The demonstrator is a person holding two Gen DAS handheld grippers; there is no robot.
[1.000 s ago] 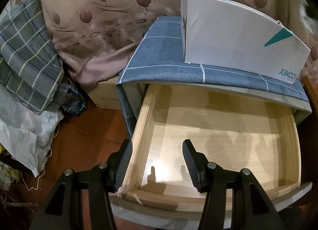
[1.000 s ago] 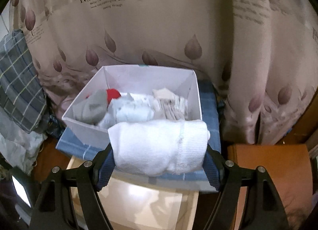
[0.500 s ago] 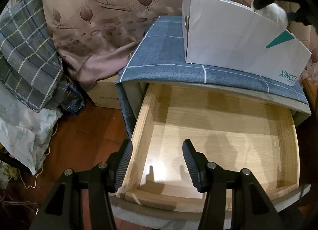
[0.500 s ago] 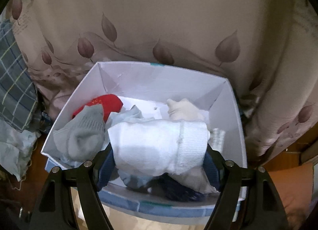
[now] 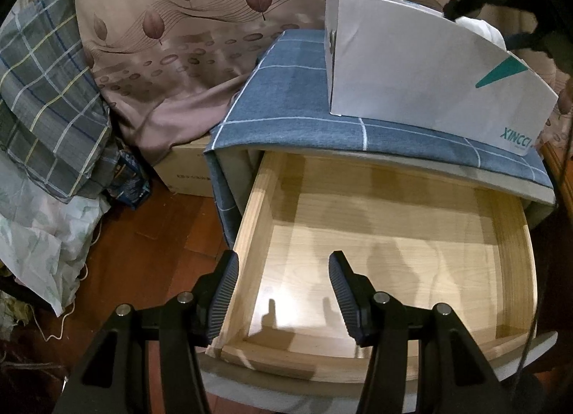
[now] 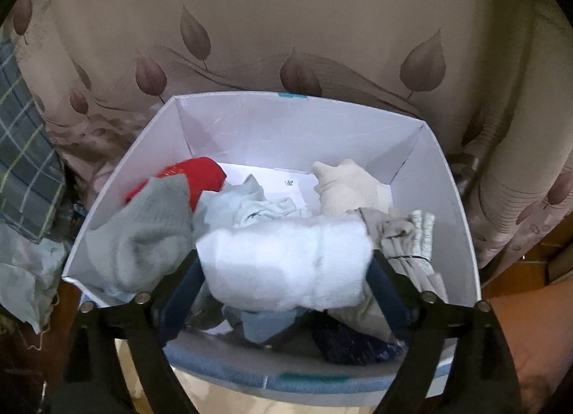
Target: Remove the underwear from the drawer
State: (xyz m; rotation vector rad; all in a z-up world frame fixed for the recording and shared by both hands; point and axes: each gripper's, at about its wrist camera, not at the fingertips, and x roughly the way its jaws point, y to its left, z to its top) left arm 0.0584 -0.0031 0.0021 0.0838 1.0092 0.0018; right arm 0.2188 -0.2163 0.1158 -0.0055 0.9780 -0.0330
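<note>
The wooden drawer (image 5: 258, 235) is pulled out and nothing lies on its floor. My left gripper (image 5: 283, 287) is open and empty, its fingers straddling the drawer's front left corner. My right gripper (image 6: 284, 267) is shut on a rolled white garment (image 6: 286, 263) and holds it just inside the white box (image 6: 454, 206), above the clothes there. The box (image 5: 412, 92) stands on the blue checked cloth (image 5: 286, 102) covering the cabinet top. The right gripper with the white roll (image 5: 480, 25) shows above the box in the left wrist view.
The box holds grey (image 6: 143, 235), red (image 6: 200, 174), pale blue, cream (image 6: 351, 185) and dark blue garments. A leaf-patterned curtain (image 6: 286, 20) hangs behind. Plaid fabric (image 5: 46, 99), a cardboard box (image 5: 186, 170) and plastic bags (image 5: 43, 235) sit on the wooden floor at left.
My right gripper has carried the white roll forward from in front of the box to over it and down into it. The left gripper has stayed at the drawer corner.
</note>
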